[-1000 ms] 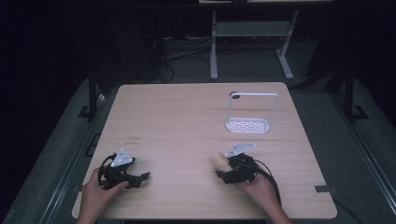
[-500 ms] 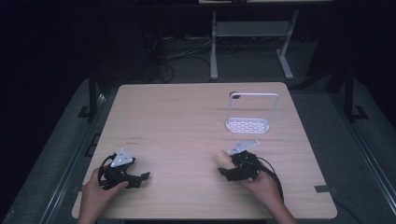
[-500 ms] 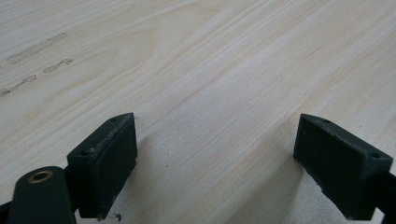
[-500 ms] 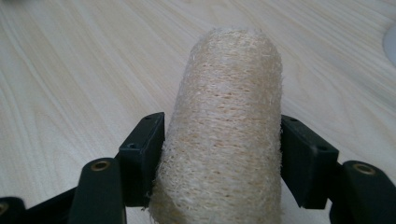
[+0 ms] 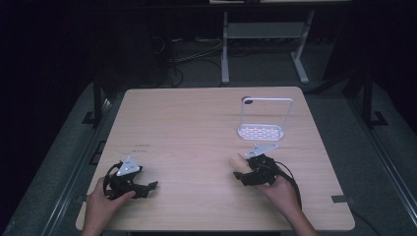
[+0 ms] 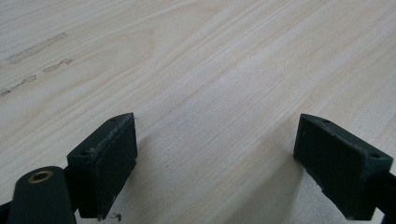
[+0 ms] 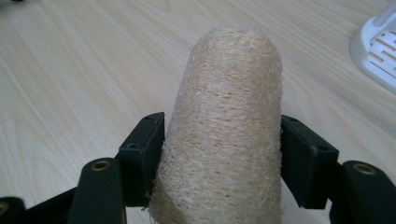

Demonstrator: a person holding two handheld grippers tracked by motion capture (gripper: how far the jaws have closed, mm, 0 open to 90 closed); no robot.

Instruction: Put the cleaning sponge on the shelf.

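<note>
My right tongs [image 5: 244, 173] are clamped on a loofah roll [image 7: 224, 135], a tan, coarse-fibred cylinder. In the right gripper view both black jaws press flat against its sides, and the roll runs forward well past their tips, its rounded far end lifted off the table [image 7: 70, 79]. From the high view I see the pale end of the roll [image 5: 237, 161] poking out at the front of these tongs, toward the table's middle, with my right hand [image 5: 282, 189] wrapped around the body behind them and the cable looping beside it.

Just ahead of the right tongs stands a white rack [image 5: 263, 118], a perforated base with a thin upright frame rising from it. It is near the grey plate on these tongs but apart from it. One corner of its slotted base [image 7: 376, 51] shows off to the right of the roll in the right gripper view.

My left tongs [image 6: 212, 163] are spread wide with nothing between them. In the left gripper view the two jaws stand far apart, low over bare wood, each throwing a soft shadow on the grain; a few faint grey marks lie ahead and to their left. From above, the left tongs [image 5: 147, 187] sit well apart from the right ones, my left hand [image 5: 101, 206] gripping them near the table's near edge.
</note>
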